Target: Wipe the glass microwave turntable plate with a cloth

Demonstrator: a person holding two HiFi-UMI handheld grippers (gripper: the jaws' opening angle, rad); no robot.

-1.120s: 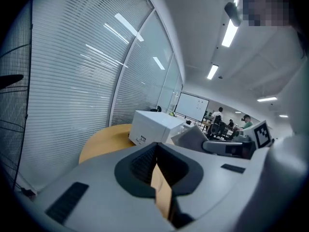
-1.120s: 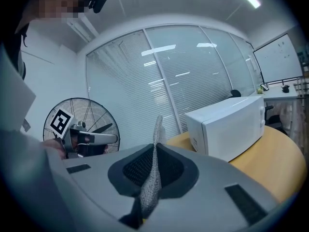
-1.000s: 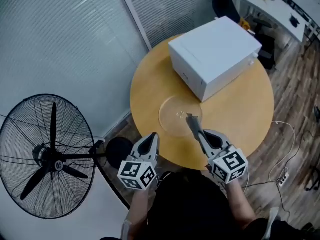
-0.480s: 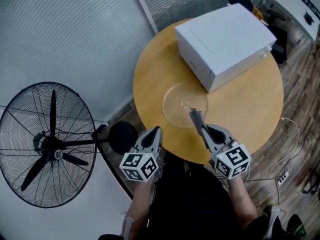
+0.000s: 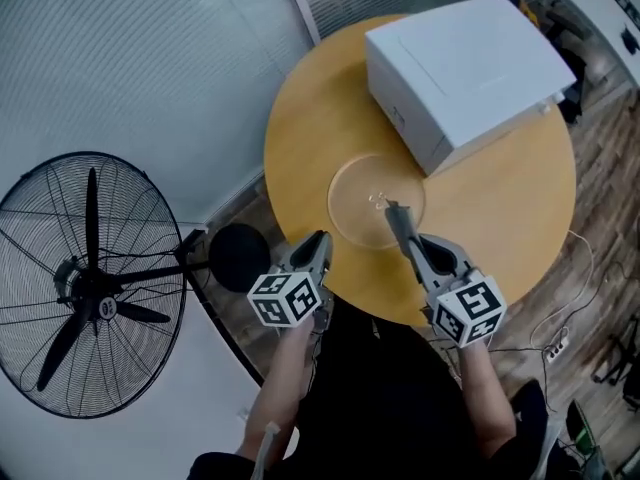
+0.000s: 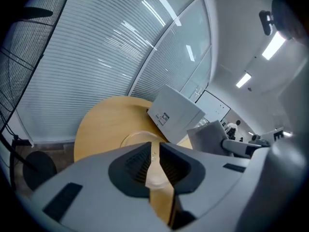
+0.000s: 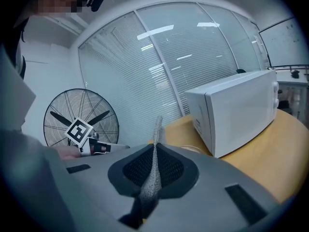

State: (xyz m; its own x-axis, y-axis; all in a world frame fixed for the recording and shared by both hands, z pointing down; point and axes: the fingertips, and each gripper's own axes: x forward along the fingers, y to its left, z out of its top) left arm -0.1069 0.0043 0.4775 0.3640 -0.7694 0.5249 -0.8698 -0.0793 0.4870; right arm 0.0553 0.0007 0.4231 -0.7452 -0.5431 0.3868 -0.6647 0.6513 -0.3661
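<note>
- Head view: a round wooden table (image 5: pixel 300 148) is carrying a white microwave (image 5: pixel 470 58) at its far side, and the clear glass turntable plate (image 5: pixel 355 203) is lying flat on the table top just in front of the microwave, near the person's edge.
- The right gripper (image 5: pixel 393 213) is reaching over the near rim of the plate, with its tip lying over the glass; whether it is touching the glass cannot be told.
- Right gripper view: the fingers are pressing together on a thin grey cloth (image 7: pixel 153 163), which is standing up between them as a narrow strip and poking out past their tips.
- The left gripper (image 5: pixel 320 240) is hovering at the table's near edge, just beside the plate but apart from it.
- Left gripper view: its fingers are standing a narrow slit apart with nothing between them; the table and the plate are showing through the slit.
- A black pedestal fan (image 5: pixel 90 288) is standing on the floor to the person's left, well apart from the table.
</note>
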